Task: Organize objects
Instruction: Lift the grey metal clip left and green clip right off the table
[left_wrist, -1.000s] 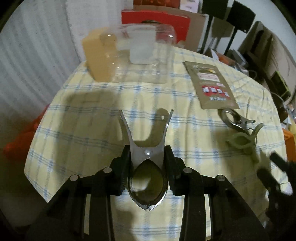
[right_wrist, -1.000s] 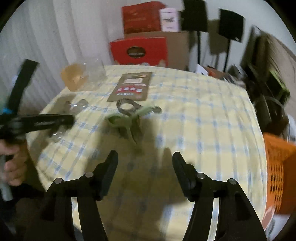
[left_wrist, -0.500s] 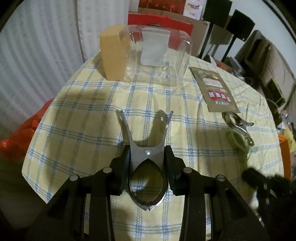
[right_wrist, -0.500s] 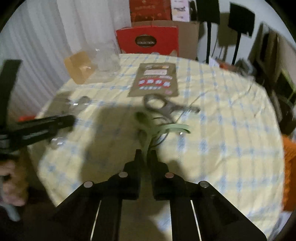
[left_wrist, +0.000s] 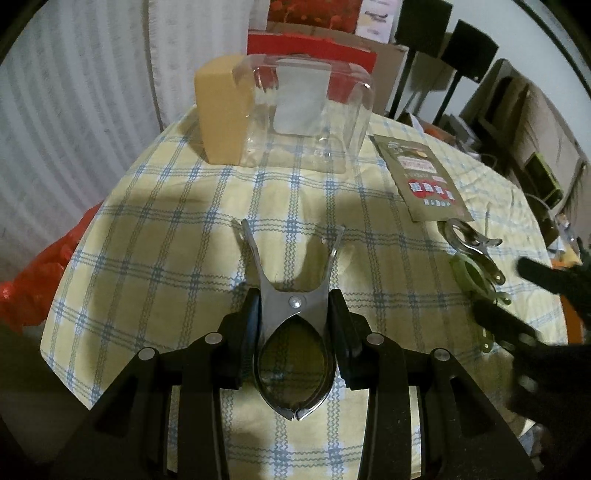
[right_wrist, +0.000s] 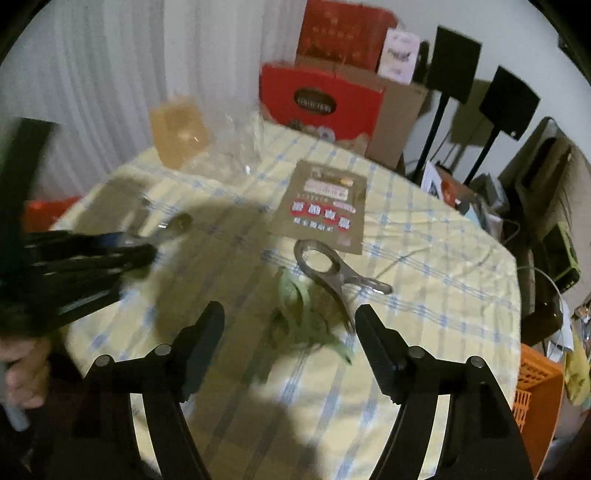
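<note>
A checked yellow tablecloth (left_wrist: 159, 236) carries a clear container (left_wrist: 306, 118) at upper centre, a brown packet (left_wrist: 428, 181) and two clips (left_wrist: 474, 258) at right.

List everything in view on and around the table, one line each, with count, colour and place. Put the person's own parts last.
Metal spring clip: one, silver, clamped in the left gripper.
Metal spring clip: one, silver, lying on the cloth below the packet.
Plastic clip: one, pale green, lying against that second metal clip, blurred.
Flat paper packet: one, brown with red and white print, lying on the cloth.
Clear plastic box: one, transparent, far end of the table.
Tan block-shaped box: one, beside the clear box.
Checked tablecloth: one, yellow with blue lines, over the table.
Red cardboard box: one, behind the table.
Orange crate: one, right of the table.
Left gripper: black, shut on the clip.
Right gripper: black, open above the green clip.
</note>
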